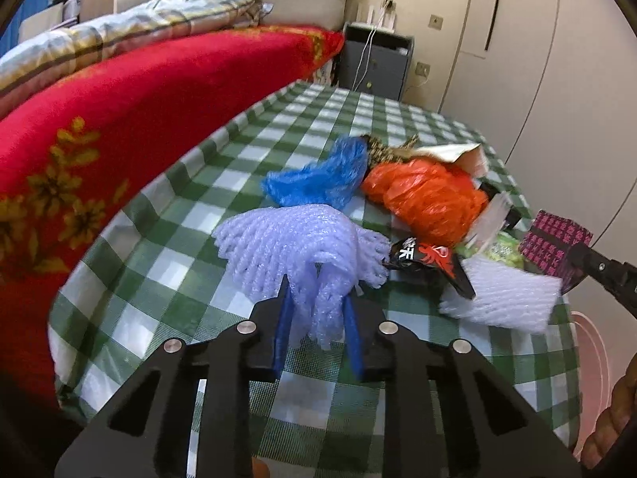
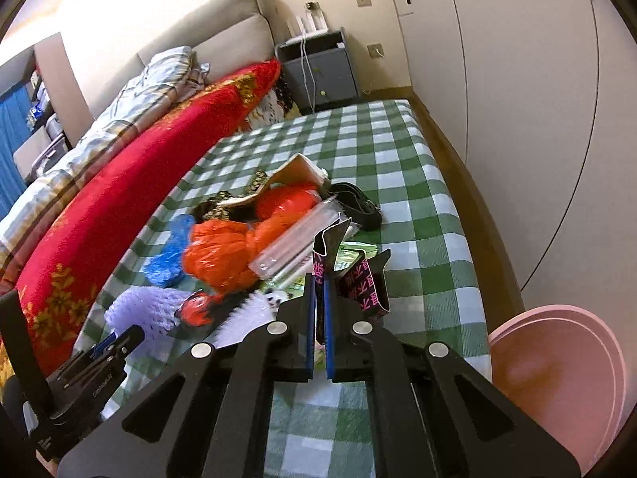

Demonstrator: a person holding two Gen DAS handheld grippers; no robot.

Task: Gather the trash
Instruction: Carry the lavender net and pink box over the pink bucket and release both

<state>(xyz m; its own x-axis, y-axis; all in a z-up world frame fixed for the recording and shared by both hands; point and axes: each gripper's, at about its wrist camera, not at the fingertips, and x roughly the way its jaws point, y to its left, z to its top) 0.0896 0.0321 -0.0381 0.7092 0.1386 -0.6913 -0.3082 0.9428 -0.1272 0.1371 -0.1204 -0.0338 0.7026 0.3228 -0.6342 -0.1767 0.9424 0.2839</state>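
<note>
both grippers are gripping trash on the green checked table (image 1: 167, 215). the left gripper (image 1: 318, 318), low centre of its frame, is pinching the lavender foam net (image 1: 286, 247); the right gripper (image 2: 318, 310) is clamping, jaws nearly together, the black-and-pink wrapper (image 2: 362, 283). pick-up step in hand — next is likely calling for lifting clear and carrying to the pink bin (image 2: 557, 378), lower right. the right view is showing that bin plainly; the left view is catching only its edge — the orange bag (image 1: 430, 199) pile is remaining.
</note>
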